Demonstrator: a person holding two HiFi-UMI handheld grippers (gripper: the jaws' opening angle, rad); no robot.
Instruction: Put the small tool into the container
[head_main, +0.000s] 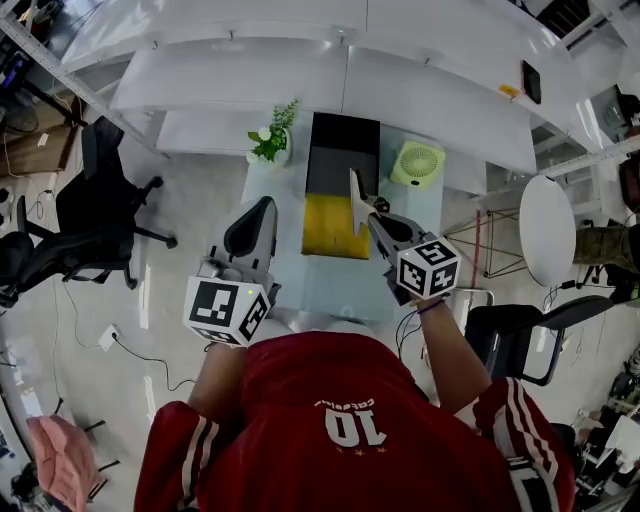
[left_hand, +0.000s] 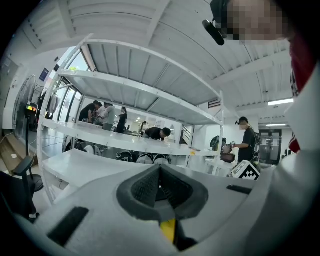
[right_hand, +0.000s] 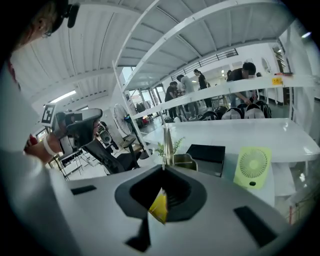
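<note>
White shelving (head_main: 420, 80) spans the far side of the room, and a person in a red shirt (head_main: 320, 420) stands at a pale bench (head_main: 330, 285) in front of it. A black office chair (head_main: 95, 215) stands on the floor to the left. At the back of the bench lies a flat black box (head_main: 343, 155), with the open yellow container (head_main: 322, 228) touching its near edge. A green fan (head_main: 417, 163) lies to the right of the box and a small potted plant (head_main: 272, 135) stands to its left. The left tool (left_hand: 160, 170) is raised off the bench with its jaws together and nothing between them. The right tool (right_hand: 163, 167) is clamped on the small silver implement (right_hand: 167, 145), which sticks out past the jaw tips. From the head view the implement overlaps the container's right edge, in the air and not inside it.
</note>
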